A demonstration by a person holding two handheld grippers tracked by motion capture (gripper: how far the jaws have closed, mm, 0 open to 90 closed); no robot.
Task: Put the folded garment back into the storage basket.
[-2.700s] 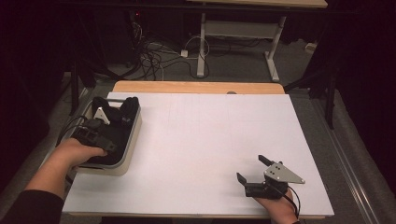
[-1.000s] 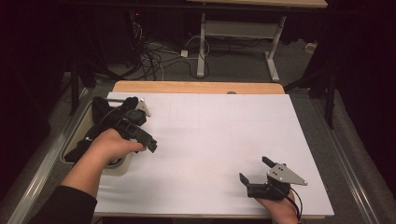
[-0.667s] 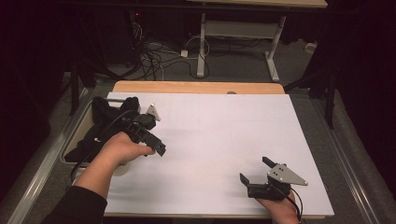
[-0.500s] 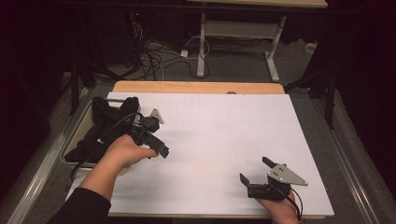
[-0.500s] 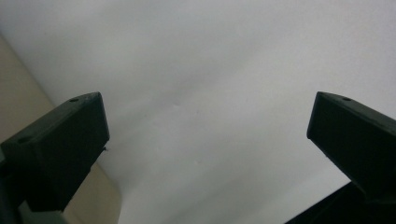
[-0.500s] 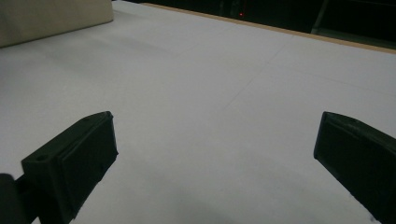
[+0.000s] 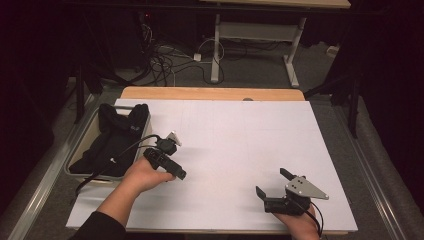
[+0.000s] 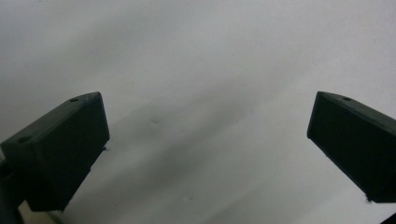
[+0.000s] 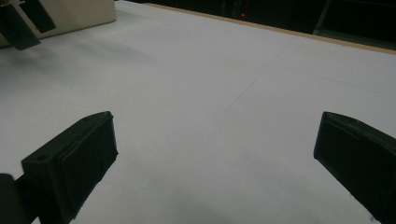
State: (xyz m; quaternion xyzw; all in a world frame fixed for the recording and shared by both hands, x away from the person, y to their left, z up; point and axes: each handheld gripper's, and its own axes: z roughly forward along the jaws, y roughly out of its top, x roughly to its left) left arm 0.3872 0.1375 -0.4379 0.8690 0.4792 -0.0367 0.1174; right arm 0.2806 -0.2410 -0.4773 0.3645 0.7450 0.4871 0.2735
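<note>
At about nine o'clock on the counter [image 7: 240,135], a black garment [image 7: 112,142] lies heaped in a tray [image 7: 80,150], soft and limp (light, likely to sag, so best pinched at a thick fold). Just beside it the left claw [image 7: 172,172] hangs over bare white surface, wide open and empty. At five o'clock the right claw [image 7: 272,192] rests, equally open, holding nothing.

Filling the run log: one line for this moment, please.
left hand-held gripper: open, empty, over white tabletop | right hand-held gripper: open, empty | black garment: in bin
</note>
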